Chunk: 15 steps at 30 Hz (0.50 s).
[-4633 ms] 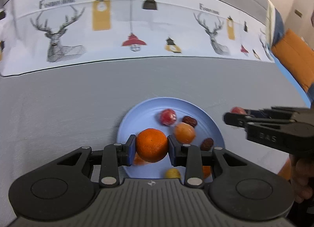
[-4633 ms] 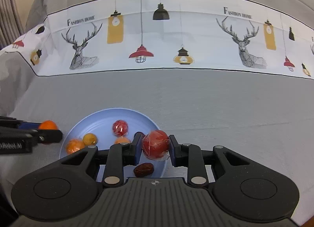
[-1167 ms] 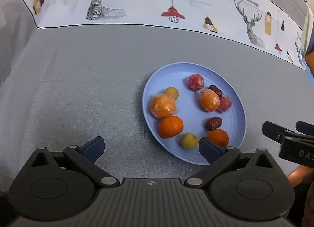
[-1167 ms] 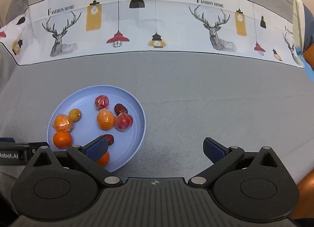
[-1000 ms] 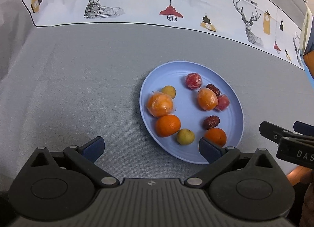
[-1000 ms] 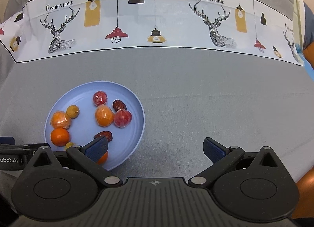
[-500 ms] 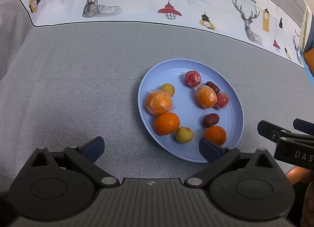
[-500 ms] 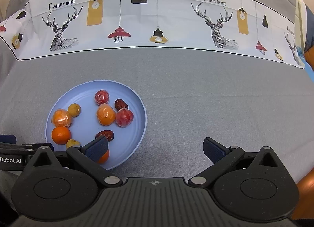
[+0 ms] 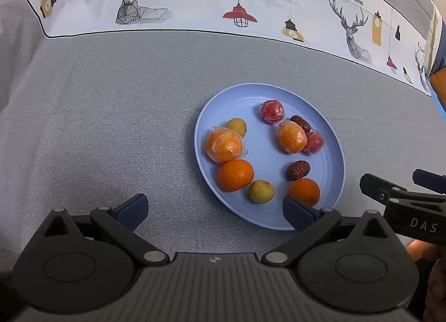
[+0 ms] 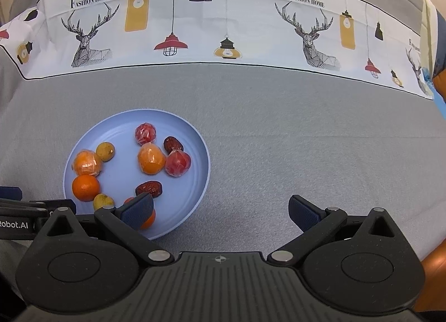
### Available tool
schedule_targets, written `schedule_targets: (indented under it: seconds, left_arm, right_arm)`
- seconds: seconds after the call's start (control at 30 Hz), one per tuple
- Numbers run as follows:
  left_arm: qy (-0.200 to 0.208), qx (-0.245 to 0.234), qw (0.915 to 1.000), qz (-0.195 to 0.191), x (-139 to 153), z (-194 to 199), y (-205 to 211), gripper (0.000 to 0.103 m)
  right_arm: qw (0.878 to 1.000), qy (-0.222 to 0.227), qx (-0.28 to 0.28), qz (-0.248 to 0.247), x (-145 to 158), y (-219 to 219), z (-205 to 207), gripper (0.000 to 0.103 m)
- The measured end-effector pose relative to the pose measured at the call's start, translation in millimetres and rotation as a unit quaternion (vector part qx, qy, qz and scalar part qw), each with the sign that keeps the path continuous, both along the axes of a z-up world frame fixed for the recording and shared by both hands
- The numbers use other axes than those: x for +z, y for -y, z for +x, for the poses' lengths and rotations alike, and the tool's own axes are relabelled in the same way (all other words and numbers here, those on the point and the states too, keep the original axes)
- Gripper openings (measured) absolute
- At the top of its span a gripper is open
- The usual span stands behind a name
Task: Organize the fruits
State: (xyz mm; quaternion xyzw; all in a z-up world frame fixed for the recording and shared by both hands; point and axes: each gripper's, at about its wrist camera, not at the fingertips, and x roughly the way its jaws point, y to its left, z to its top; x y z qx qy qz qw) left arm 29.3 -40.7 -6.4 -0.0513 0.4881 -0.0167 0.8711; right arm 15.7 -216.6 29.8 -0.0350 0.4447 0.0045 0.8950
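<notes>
**Grey cloth, blue plate, both grippers standing wide and empty**

Grey tablecloth (image 9: 106, 115) is stretching ahead of both tools, with a white printed border (image 10: 223, 29) of deer and hanging lamps running across its far side.

Next in size, the left gripper (image 9: 214, 212) is hovering with its fingers spread wide and nothing between them; its right fingertip is overlapping the near rim of the plate in the left wrist view. The right gripper (image 10: 220, 210) is likewise gaping and empty, and its left fingertip is covering part of a small orange at the plate's near edge.

A round blue plate (image 9: 334, 149) is lying on the cloth, ahead and slightly right of the left tool, ahead and left of the right tool. All the fruit is sitting in it:

- a wrapped orange (image 9: 223, 146) on the side nearer the left tool, touching a bare orange (image 9: 235, 175) just in front of it;
- a second wrapped orange (image 9: 291, 137) toward the middle, pressing against a wrapped red fruit (image 9: 314, 142);
- a small orange (image 9: 304, 191) at the near rim;
- another wrapped red fruit (image 9: 272, 111) at the far side;
- two yellow fruits, one far (image 9: 236, 126) and one near (image 9: 261, 191);
- two dark red dates, one (image 9: 300, 123) beyond the wrapped pair, one (image 9: 298, 170) just behind the small orange.
</notes>
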Motion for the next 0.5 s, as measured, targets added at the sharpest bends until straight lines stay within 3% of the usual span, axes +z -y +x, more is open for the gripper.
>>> schedule_targets:
  seconds: [0.5]
  left_arm:
    - [0.009, -0.007, 0.9999, 0.003, 2.0, -1.1, 3.5, 0.102]
  right_arm:
    - [1.000, 0.000, 0.000, 0.000, 0.3, 0.0, -0.4, 0.102]
